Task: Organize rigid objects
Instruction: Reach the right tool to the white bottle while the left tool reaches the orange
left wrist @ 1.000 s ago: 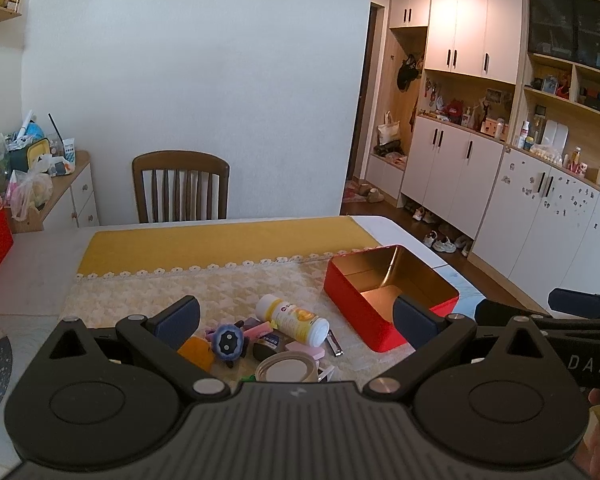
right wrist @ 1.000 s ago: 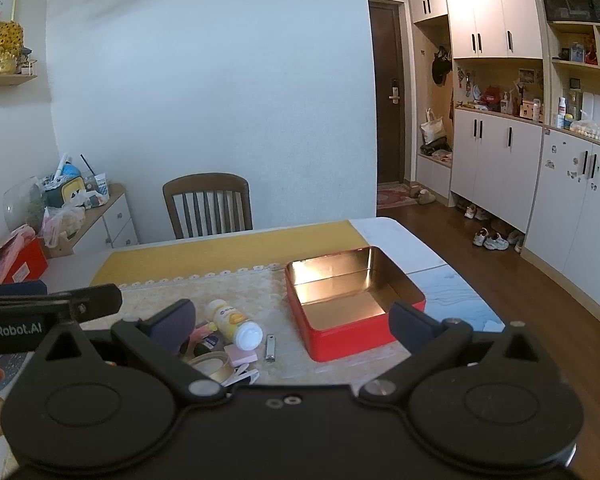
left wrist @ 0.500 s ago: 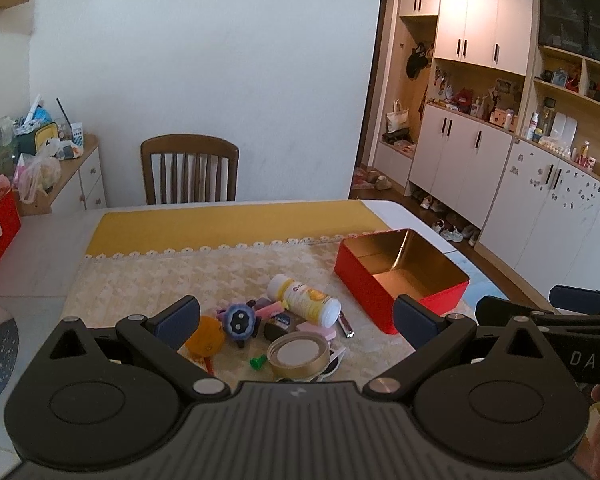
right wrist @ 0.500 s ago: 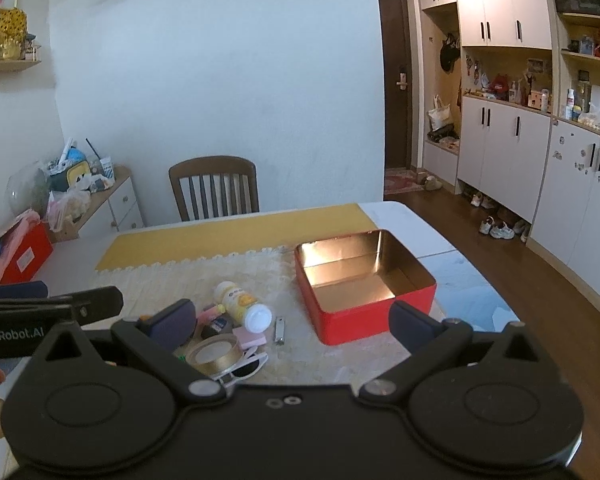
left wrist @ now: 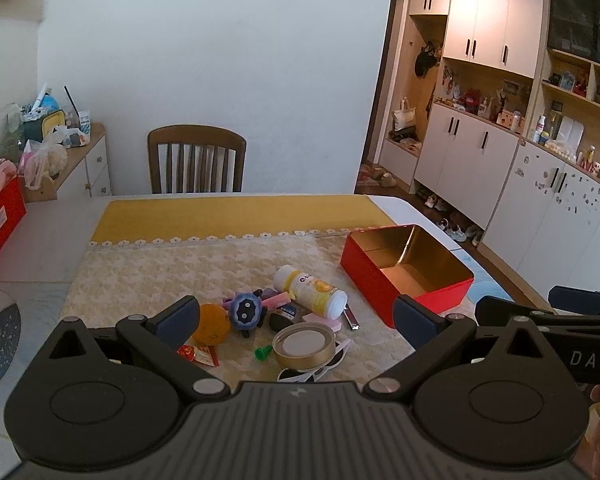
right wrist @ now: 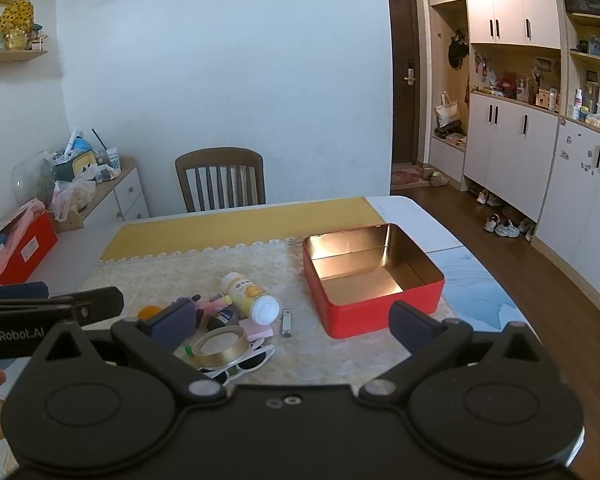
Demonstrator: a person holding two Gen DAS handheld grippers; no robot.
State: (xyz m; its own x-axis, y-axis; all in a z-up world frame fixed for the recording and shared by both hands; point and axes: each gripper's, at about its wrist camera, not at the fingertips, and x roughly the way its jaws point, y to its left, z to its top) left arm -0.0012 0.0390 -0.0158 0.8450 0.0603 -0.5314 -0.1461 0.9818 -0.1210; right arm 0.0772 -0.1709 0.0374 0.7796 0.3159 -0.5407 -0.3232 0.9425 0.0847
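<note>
The left claw [left wrist: 296,318] hangs above the near edge of the table with its jaws spread wide and nothing between them; the right claw [right wrist: 292,320] is the same, wide apart and empty, held just right of the left one. Below and just beyond the left claw lies the heap still to be sorted: a white bottle [left wrist: 310,291] with a yellow label on its side, a roll of gold tape [left wrist: 304,345], white-framed sunglasses [right wrist: 242,365] at the near edge, a nail clipper [right wrist: 286,323] to the right of the bottle, a pink pad [right wrist: 256,327], an orange ball [left wrist: 210,323], a blue plush toy [left wrist: 245,312], a small green piece [left wrist: 263,352] and a red packet [left wrist: 199,354]. To the right of the heap, a little apart from it, stands the red tin [right wrist: 384,307], open, with its gold inside bare. Judging from that, nothing has been put away yet and the whole job is left. The heap is tightly packed, with the pad tucked under the bottle and the glasses under the tape, so the loose outer pieces look easiest to lift first; the plush toy is soft and may not belong with the hard things. Farther off, a wooden chair [left wrist: 196,160] stands at the far side of the table, and cabinets [left wrist: 466,160] line the right wall.
</note>
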